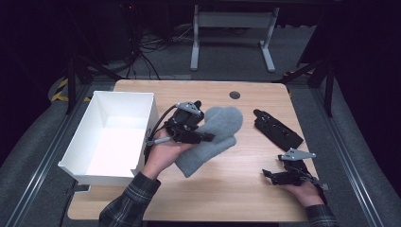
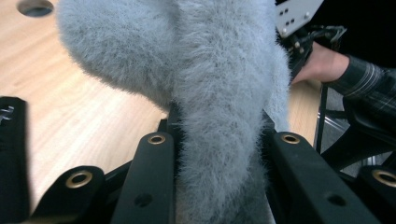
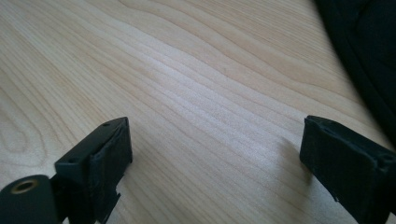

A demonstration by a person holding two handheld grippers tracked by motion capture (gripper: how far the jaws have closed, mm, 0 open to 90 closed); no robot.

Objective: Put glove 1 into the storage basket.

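Observation:
A fluffy grey mitten (image 1: 218,128) hangs over the middle of the wooden table (image 1: 227,189), and my left gripper (image 1: 207,137) is shut on its side. In the left gripper view the grey fur (image 2: 219,79) is squeezed between the two black jaws of that left gripper (image 2: 218,140). My right gripper (image 1: 271,175) rests low at the table's front right, held by a hand in a plaid sleeve. In its own view the right gripper (image 3: 215,149) stands open with bare wood between the pads.
A white open box (image 1: 142,142) stands at the table's left edge, close beside the left hand. A flat black glove-like thing (image 1: 277,128) lies at the right, behind the right gripper. A round cable hole (image 1: 235,95) sits near the far edge.

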